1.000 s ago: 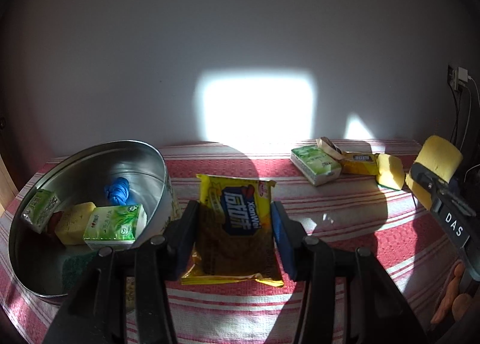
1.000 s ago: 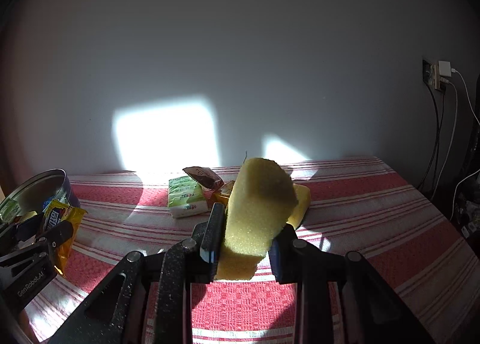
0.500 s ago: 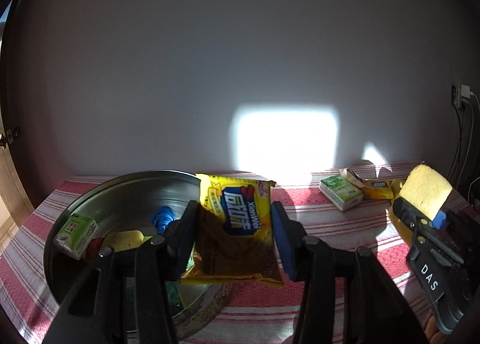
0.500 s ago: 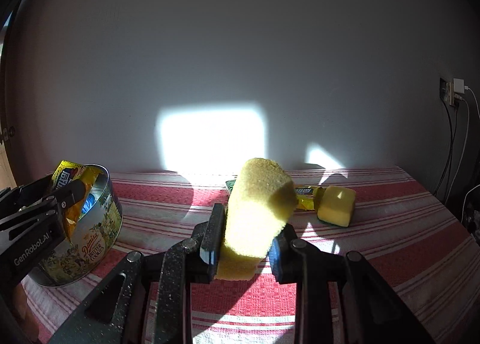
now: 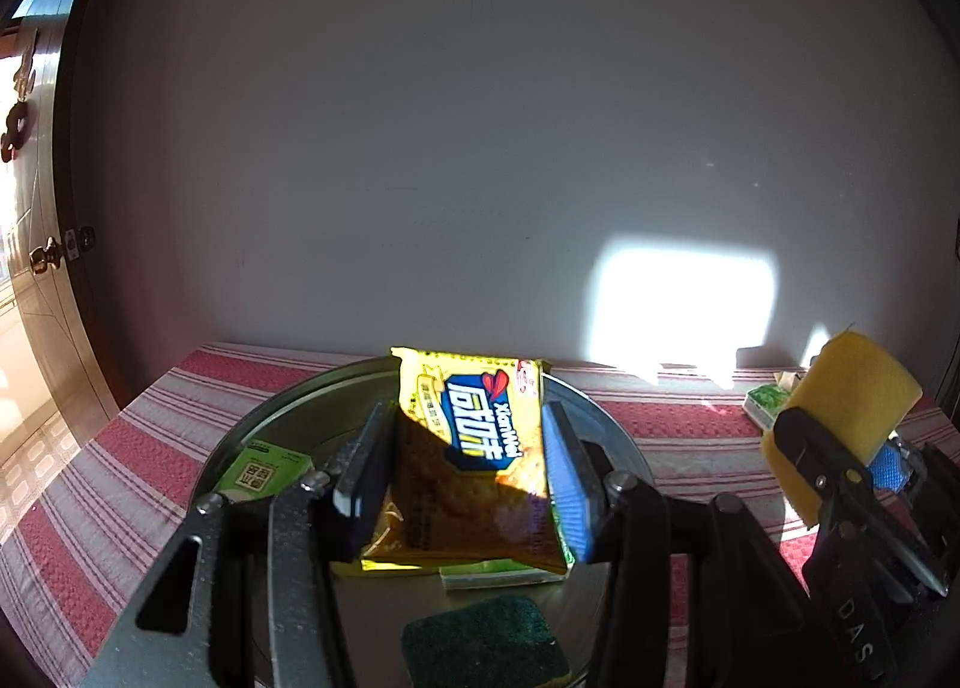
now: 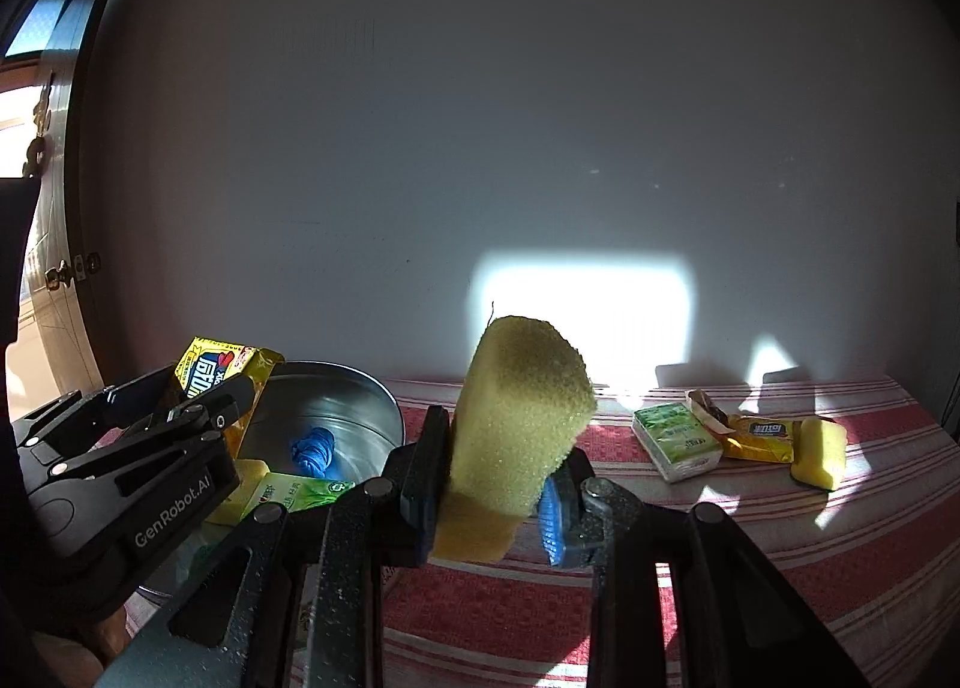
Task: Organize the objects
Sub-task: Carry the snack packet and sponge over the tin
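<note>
The left claw [image 5: 468,478] is gripping a yellow snack packet [image 5: 474,448] by its two side edges, holding it upright above the round metal tin [image 5: 606,418] that is sitting on the red-and-white striped cloth covering the surface [image 5: 108,478]. The packet is hanging over the tin's inside, not resting on anything. Inside the tin, a green tissue pack [image 5: 261,469] is lying at the left, a dark green scouring pad [image 5: 483,643] is lying at the near edge, and another green pack is partly showing under the packet.

The right claw [image 6: 489,499] is clamping a yellow sponge [image 6: 519,418], which is bulging upward between its pads, just right of the tin and above the cloth. From the right wrist view, the tin [image 6: 348,394] is also holding a bundle of blue material [image 6: 312,451] and a green tissue pack [image 6: 300,493].

Well apart on the right side of the cloth, a green tissue pack [image 6: 678,442], a yellow snack packet [image 6: 759,436] and a second yellow sponge [image 6: 819,451] are lying close together, the packet touching the sponge.
</note>
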`<state>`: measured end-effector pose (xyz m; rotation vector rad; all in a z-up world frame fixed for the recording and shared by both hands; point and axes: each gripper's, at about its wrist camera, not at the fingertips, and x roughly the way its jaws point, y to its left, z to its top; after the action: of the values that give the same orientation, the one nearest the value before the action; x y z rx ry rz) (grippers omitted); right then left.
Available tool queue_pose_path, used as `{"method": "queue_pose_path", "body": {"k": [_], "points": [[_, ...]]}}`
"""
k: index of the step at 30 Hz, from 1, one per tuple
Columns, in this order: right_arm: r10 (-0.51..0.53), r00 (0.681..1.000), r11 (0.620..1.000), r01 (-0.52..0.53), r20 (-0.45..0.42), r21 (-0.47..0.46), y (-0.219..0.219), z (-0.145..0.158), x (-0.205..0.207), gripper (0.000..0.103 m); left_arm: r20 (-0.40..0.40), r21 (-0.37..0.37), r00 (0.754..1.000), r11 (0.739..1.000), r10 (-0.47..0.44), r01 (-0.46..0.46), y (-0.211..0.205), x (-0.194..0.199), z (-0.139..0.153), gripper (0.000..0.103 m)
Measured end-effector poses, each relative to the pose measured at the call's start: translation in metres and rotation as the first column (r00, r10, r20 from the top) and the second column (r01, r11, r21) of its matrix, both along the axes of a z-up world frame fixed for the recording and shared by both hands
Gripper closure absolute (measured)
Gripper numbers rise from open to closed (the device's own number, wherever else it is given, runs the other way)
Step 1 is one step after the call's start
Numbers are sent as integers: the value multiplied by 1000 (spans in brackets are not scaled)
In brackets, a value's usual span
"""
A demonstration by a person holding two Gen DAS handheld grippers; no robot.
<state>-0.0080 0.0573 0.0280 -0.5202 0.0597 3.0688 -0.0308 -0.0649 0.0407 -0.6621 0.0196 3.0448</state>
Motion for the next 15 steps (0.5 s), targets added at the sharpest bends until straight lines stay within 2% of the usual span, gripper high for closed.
{"method": "queue_pose_path", "body": {"k": [10, 15], "points": [[90, 996, 996, -90, 4, 22, -54, 0, -20, 74, 25, -12, 994, 994, 110, -109, -45, -16, -2, 56], [128, 991, 991, -129, 23, 25, -81, -4, -40, 74, 73, -24, 983, 986, 167, -166, -68, -28, -11, 56]]}}
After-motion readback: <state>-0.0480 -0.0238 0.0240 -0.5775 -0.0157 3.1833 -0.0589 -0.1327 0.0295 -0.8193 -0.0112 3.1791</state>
